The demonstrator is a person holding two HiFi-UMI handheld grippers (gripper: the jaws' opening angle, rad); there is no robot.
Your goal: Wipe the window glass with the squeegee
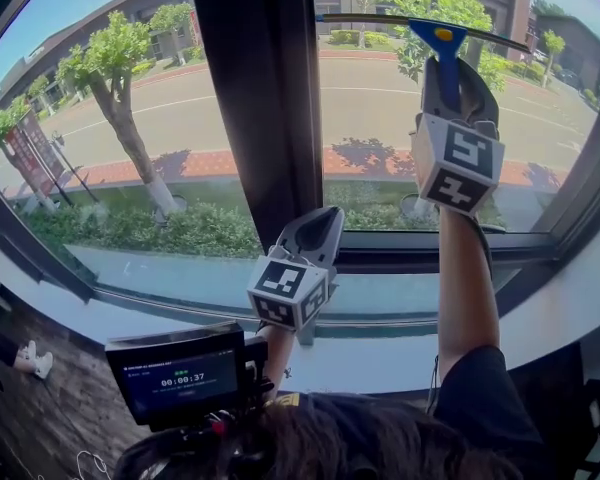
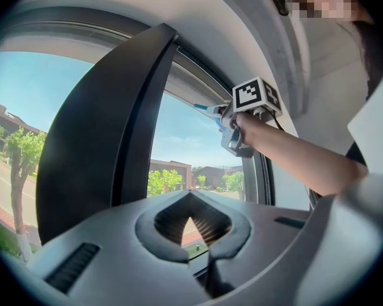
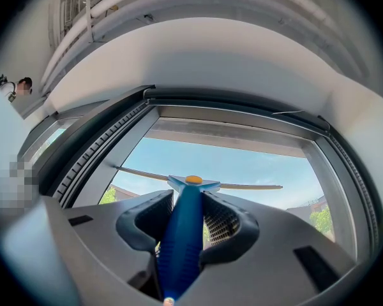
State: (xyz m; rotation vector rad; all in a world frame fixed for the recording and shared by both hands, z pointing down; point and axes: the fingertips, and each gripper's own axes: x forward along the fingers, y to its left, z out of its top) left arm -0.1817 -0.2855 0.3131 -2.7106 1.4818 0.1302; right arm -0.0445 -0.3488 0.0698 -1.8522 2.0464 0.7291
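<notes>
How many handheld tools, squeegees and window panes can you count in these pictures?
Tools: 2 (left tool, right tool)
Squeegee: 1
Window panes: 2 (left pane, right pane)
Total: 5

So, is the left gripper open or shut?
Shut and empty. The left gripper has its jaws together, and only the window shows through the hollow between them.

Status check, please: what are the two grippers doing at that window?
Right gripper shut on squeegee handle, blade near the top of the window glass. Left gripper shut, empty, low by the dark frame post. Nothing blocking the pane.
</notes>
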